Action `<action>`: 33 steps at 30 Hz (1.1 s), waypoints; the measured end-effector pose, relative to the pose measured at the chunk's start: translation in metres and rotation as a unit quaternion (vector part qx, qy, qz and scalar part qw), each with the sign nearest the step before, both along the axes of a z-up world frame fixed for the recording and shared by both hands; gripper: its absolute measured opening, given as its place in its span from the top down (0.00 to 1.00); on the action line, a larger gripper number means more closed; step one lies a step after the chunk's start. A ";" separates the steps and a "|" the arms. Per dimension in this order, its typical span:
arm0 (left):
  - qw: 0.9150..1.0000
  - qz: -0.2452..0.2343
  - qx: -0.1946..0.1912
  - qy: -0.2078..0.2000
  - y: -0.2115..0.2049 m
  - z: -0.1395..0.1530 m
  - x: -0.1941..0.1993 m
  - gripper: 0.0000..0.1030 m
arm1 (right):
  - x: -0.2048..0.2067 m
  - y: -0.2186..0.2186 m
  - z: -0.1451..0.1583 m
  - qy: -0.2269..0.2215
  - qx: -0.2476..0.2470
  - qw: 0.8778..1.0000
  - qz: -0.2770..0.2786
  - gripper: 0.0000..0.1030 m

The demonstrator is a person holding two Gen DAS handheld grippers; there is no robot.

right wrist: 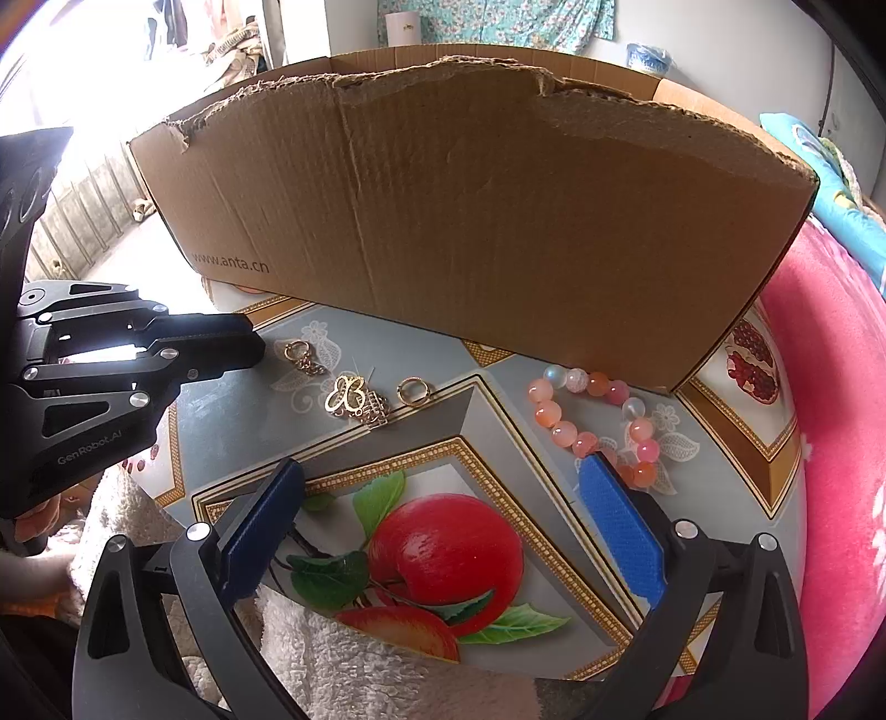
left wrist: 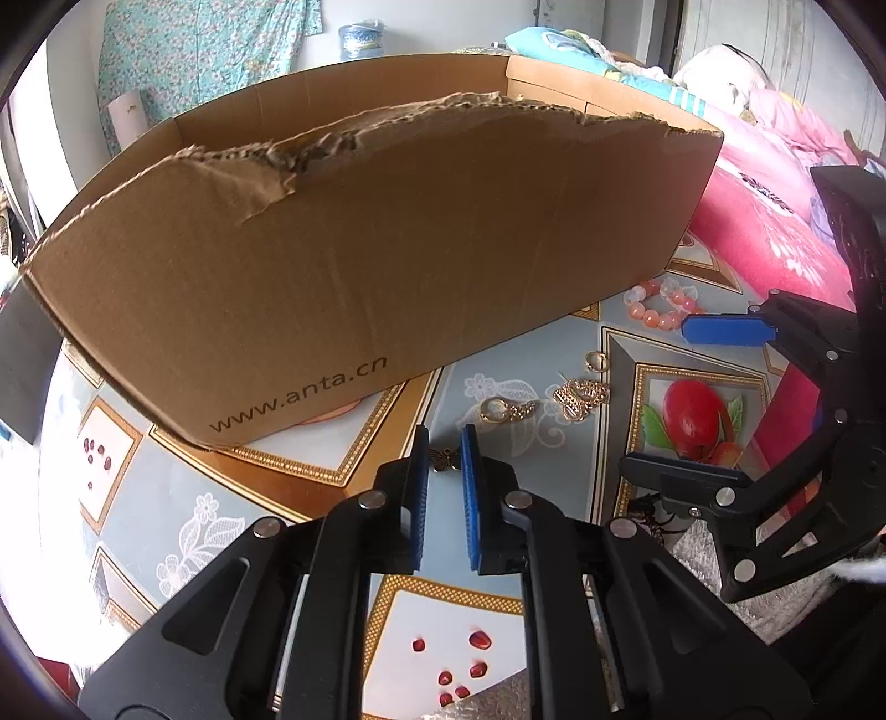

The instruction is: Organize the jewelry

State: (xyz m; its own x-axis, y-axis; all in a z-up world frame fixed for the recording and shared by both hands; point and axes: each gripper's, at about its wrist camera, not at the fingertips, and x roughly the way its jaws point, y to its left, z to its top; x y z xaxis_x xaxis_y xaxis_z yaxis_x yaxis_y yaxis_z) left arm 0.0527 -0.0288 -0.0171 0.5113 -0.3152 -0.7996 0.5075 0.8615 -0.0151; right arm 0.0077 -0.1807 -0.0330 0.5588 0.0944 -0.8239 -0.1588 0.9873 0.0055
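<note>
Two jaws of the left gripper (left wrist: 444,443) nearly shut around a small bronze butterfly charm (left wrist: 446,459) — grip unclear; next, lift into the torn brown cardboard box (left wrist: 387,249) — right gripper (right wrist: 443,498) wide open, empty.

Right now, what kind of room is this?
Probably a bedroom in someone's home. A pink blanket lies beside the table with its fruit-print cloth, bedding is piled behind the box, and flowered cloth hangs on the wall.
</note>
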 end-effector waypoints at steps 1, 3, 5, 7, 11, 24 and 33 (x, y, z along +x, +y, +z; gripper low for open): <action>1.000 0.001 -0.002 0.001 0.001 0.000 0.000 1.00 | 0.000 0.000 0.000 0.000 0.000 1.000 0.000 0.06; 1.000 0.004 -0.012 0.009 0.005 0.000 0.000 1.00 | 0.000 0.000 0.000 0.000 0.000 1.000 0.000 0.06; 1.000 0.009 -0.017 0.013 0.008 -0.001 0.001 1.00 | 0.000 0.000 0.000 0.000 0.000 1.000 0.000 0.06; 1.000 0.013 -0.020 0.015 0.011 -0.001 -0.001 1.00 | -0.001 0.000 0.000 0.000 0.000 1.000 0.001 0.06; 0.999 0.025 -0.038 0.026 0.020 0.000 -0.001 1.00 | -0.001 0.000 0.000 0.000 0.000 1.000 0.001 0.06; 0.997 0.058 -0.046 0.012 0.032 0.005 0.003 1.00 | -0.002 0.001 -0.001 -0.001 -0.001 1.000 -0.001 0.06; 0.998 0.046 -0.043 0.013 0.027 0.004 0.007 1.00 | -0.002 0.002 -0.001 -0.001 -0.001 1.000 -0.002 0.06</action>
State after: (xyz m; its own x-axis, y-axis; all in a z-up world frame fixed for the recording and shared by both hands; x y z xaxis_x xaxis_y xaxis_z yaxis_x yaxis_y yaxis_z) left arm 0.0593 -0.0021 -0.0131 0.5215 -0.3352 -0.7846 0.4239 0.8999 -0.1027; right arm 0.0056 -0.1791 -0.0341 0.5603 0.0912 -0.8233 -0.1555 0.9878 0.0035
